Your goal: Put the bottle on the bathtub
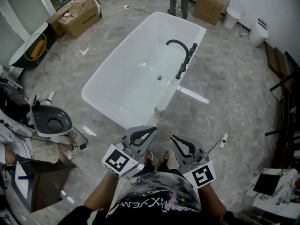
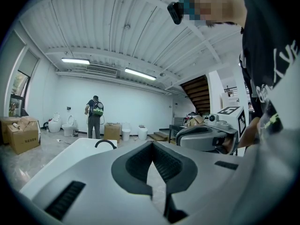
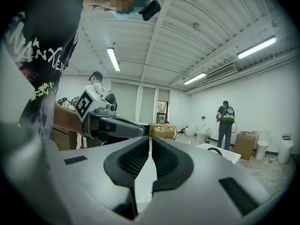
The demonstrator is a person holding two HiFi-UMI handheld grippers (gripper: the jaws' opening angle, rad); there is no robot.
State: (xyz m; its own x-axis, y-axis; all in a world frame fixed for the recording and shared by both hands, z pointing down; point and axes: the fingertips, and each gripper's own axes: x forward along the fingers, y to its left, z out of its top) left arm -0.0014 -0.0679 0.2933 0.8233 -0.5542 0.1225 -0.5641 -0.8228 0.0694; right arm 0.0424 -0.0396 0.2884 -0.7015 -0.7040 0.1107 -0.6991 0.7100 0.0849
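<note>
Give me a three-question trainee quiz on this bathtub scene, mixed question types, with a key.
1. True or false: the right gripper holds a bottle.
2. In the head view, which side of the bathtub carries the black faucet? A) the right long rim B) the left long rim C) the near end
3. Fill in: the left gripper has its jaws ___ (together or apart).

Key: 1 false, its jaws are shut with nothing between them; 2 A; 3 together.

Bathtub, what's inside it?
Inside the white bathtub only a small round drain shows on the bottom. Nothing else lies there. The black faucet arches over from the rim and covers a small patch beneath it.
</note>
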